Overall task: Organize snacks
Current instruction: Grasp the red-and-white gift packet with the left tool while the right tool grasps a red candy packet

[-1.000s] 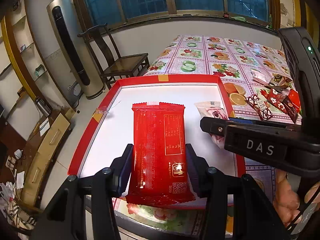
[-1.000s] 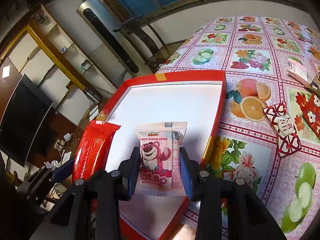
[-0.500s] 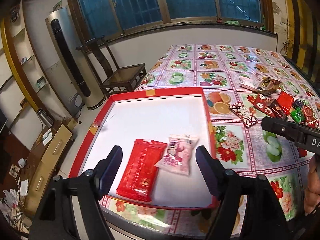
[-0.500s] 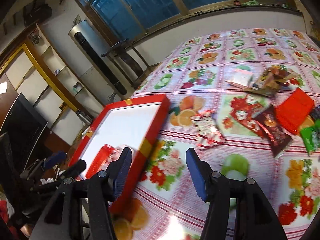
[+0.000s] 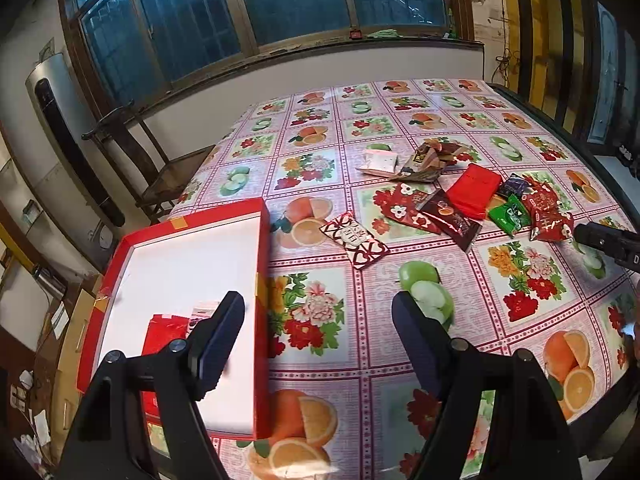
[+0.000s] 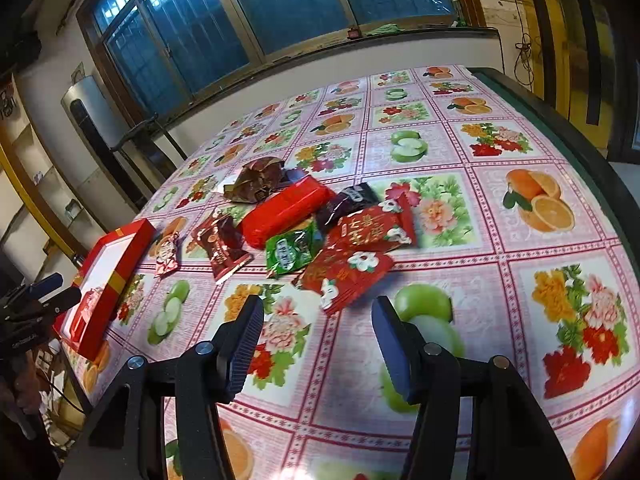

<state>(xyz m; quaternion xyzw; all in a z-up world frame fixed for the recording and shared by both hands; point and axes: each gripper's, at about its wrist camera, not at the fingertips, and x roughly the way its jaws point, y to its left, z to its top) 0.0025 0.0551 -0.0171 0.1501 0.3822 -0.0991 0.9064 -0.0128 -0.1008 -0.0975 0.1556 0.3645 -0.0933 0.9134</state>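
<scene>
The table with the fruit-pattern cloth (image 5: pixel 360 320) carries a red tray (image 5: pixel 262 280) at its left edge. Inside the tray lie a red packet (image 5: pixel 164 336) and a pink one (image 5: pixel 204 307). The snack pile (image 6: pixel 320 224) lies well right of the tray. The left gripper (image 5: pixel 318 336) and the right gripper (image 6: pixel 318 344) hang released, with nothing between the jaws.

Fruit-print table (image 5: pixel 404 276): red tray (image 5: pixel 262 280), loose snacks (image 6: pixel 312 224).
</scene>
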